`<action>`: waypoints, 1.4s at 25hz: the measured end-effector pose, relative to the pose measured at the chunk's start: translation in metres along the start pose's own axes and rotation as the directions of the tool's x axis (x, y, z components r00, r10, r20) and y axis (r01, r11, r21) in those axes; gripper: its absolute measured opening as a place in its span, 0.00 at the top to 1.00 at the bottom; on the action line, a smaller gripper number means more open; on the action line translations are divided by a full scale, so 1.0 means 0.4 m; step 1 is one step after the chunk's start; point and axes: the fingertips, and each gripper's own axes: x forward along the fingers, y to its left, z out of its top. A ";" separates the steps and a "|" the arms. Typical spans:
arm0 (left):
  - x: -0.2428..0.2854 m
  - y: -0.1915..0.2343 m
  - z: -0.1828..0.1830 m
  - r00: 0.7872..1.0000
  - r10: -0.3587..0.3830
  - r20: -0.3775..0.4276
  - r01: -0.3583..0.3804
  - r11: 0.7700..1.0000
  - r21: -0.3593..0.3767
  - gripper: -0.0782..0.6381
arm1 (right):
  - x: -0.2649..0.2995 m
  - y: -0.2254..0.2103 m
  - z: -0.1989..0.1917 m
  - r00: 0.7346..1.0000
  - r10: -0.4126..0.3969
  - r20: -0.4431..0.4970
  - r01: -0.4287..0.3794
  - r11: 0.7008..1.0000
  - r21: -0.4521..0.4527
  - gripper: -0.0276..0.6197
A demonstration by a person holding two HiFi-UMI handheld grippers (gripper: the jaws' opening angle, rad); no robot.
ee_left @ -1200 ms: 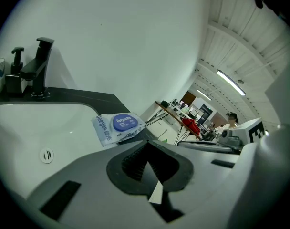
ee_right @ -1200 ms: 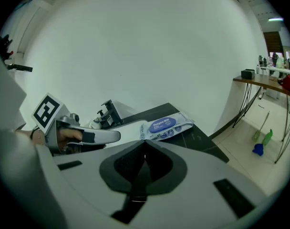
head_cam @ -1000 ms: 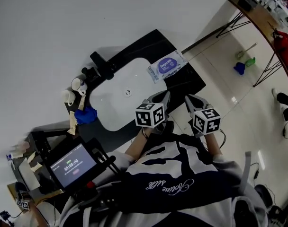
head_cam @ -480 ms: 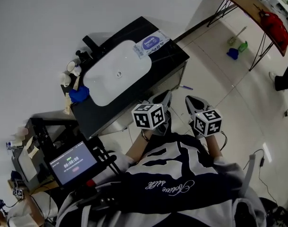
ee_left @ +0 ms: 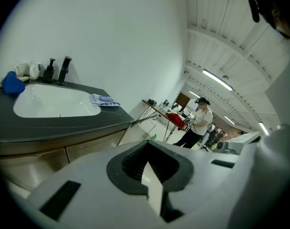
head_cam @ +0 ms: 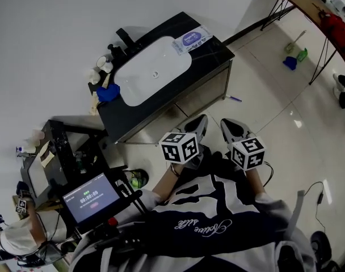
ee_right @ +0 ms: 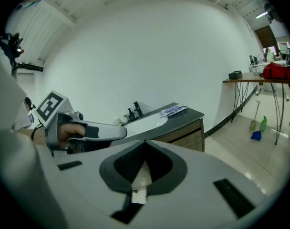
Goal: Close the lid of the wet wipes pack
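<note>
The wet wipes pack (head_cam: 192, 39), white with a purple label, lies flat on the black counter (head_cam: 206, 58) to the right of the white sink (head_cam: 152, 72). It is small and distant in the left gripper view (ee_left: 103, 99) and the right gripper view (ee_right: 173, 110); whether its lid is up I cannot tell. My left gripper (head_cam: 199, 122) and right gripper (head_cam: 226, 123) are held side by side close to the body, over the floor, well short of the counter. Both are shut with nothing between the jaws. The left gripper (ee_right: 120, 131) also shows in the right gripper view.
A black faucet (head_cam: 127, 38), small cups (head_cam: 102, 62) and a blue cloth (head_cam: 108, 92) sit at the sink's left end. A pen (head_cam: 235, 99) lies on the tiled floor. A wooden table with a red bag (head_cam: 337, 24) stands far right. A person (ee_left: 198, 120) stands in the background.
The counter and the wipes pack have drifted farther away and up in the head view, with more floor between them and me. Both grippers stay shut near the body.
</note>
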 end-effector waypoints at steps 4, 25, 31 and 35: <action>-0.043 0.013 -0.016 1.000 0.017 0.008 -0.018 0.999 0.032 0.89 | 0.003 0.055 -0.006 1.000 0.024 0.007 -0.023 0.999 -0.041 0.96; -0.217 0.069 0.055 0.995 -0.069 0.066 0.061 0.993 0.105 0.89 | 0.041 0.251 0.047 0.998 -0.029 0.058 0.032 0.999 -0.044 0.96; -0.238 0.085 0.054 0.994 -0.066 0.083 0.059 0.995 0.079 0.89 | 0.043 0.278 0.041 0.998 -0.026 0.050 0.029 0.998 -0.061 0.96; -0.244 0.085 0.039 0.995 -0.070 0.076 0.065 0.996 0.065 0.89 | 0.038 0.283 0.032 0.999 -0.029 0.043 0.032 0.998 -0.062 0.96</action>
